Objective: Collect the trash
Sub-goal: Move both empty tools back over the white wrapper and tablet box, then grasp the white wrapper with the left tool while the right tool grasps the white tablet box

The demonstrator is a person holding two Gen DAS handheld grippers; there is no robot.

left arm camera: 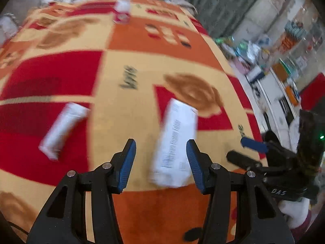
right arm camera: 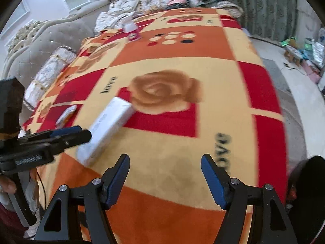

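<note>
Left gripper (left arm camera: 161,158): we saw its fingers apart above the blanket (left arm camera: 130,109), holding nothing; a white box (left arm camera: 175,142) lay on the blanket between and beyond the tips, untouched as far as we could tell.
Right gripper (right arm camera: 165,174): we saw its fingers spread wide over bare blanket, with nothing between them.
Left view only: we found a second, smaller white box (left arm camera: 61,130) lying well left of the first, and a cluttered white shelf (left arm camera: 278,93) off the bed's right side.
Right view only: we saw a tufted headboard (right arm camera: 46,40) and pillows (right arm camera: 154,0) at the far edge.
Both views: we saw a small white bottle with a pink label (left arm camera: 122,10) standing far up the blanket; both were blurred.
</note>
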